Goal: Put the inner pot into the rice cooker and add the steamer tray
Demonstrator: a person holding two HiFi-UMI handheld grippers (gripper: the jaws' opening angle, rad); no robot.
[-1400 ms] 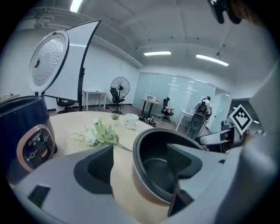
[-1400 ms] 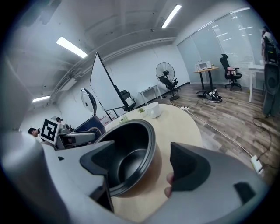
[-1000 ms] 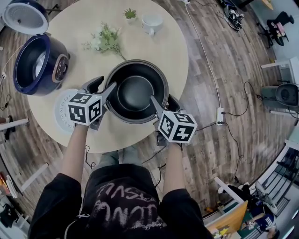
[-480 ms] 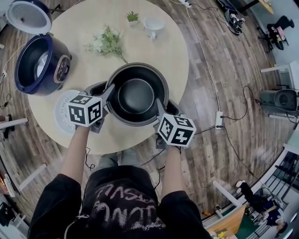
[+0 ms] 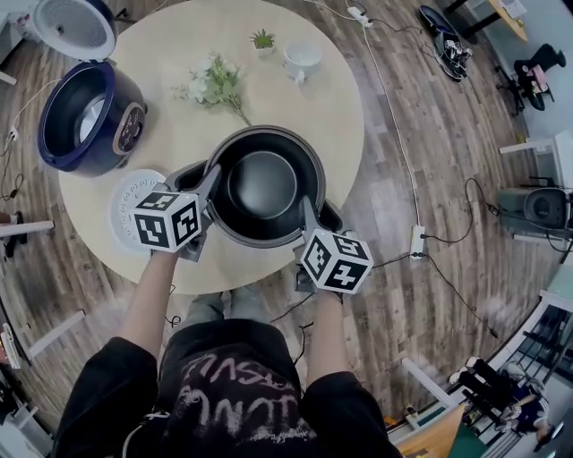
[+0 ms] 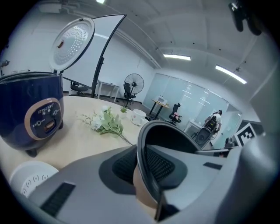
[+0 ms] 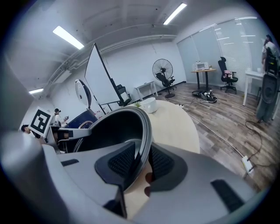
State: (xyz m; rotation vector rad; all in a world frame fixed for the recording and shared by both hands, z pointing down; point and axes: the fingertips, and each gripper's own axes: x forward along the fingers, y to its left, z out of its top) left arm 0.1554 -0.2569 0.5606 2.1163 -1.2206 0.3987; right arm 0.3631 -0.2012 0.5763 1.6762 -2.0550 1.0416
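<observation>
The dark inner pot (image 5: 262, 183) stands in the middle of the round table, near its front edge. My left gripper (image 5: 208, 183) is at the pot's left rim and my right gripper (image 5: 309, 215) at its near right rim. Both have just been closing, and each now has its pads pressed on the thin rim, as the left gripper view (image 6: 142, 164) and the right gripper view (image 7: 141, 159) show. The blue rice cooker (image 5: 85, 116) stands at the table's far left with its lid (image 5: 76, 27) raised. The white steamer tray (image 5: 125, 201) lies left of the pot, partly under my left gripper.
A sprig of white flowers (image 5: 215, 85), a white cup (image 5: 302, 58) and a small potted plant (image 5: 263, 39) lie on the far half of the table. The table edge runs just below the pot. A power strip (image 5: 416, 240) and cables lie on the floor to the right.
Both grippers' jaws have come together onto the pot's rim. The pot, the cooker and the tray have stayed where they were.
</observation>
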